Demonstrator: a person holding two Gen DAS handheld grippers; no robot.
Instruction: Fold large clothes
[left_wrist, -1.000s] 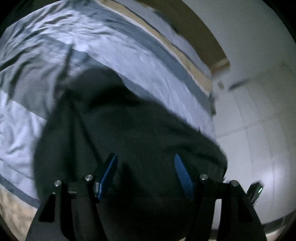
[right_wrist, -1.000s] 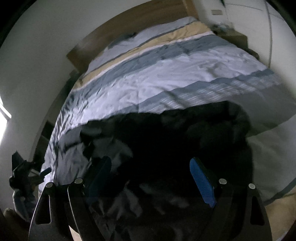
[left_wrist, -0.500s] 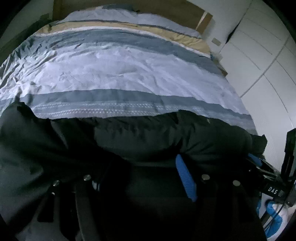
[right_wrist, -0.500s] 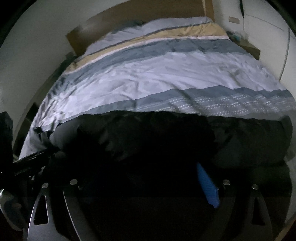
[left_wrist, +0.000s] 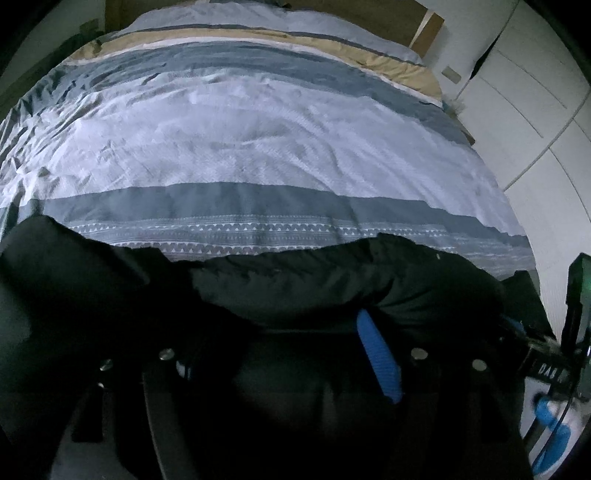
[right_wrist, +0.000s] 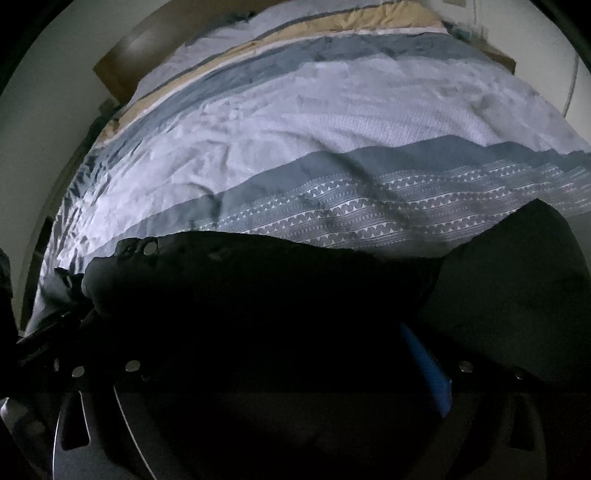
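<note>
A large black padded jacket (left_wrist: 295, 280) lies bunched along the near edge of the bed; it also fills the lower half of the right wrist view (right_wrist: 258, 288), with snap buttons at its left end. My left gripper (left_wrist: 280, 354) is low against the jacket, its jaws wide apart; the right blue pad (left_wrist: 376, 358) shows, the left one is hidden in the fabric. My right gripper (right_wrist: 288, 365) is likewise pressed into the jacket, one blue pad (right_wrist: 424, 365) showing. Whether either grips fabric is hidden.
The bed's striped blue, white and tan duvet (left_wrist: 258, 140) stretches away to a wooden headboard (left_wrist: 388, 22). White wardrobe doors (left_wrist: 535, 122) stand at the right. The other gripper's body (left_wrist: 554, 354) shows at the left view's right edge.
Both grippers dropped low and level toward the bed edge and pushed into the jacket, which went from spread out to bunched in a long roll across the near edge.
</note>
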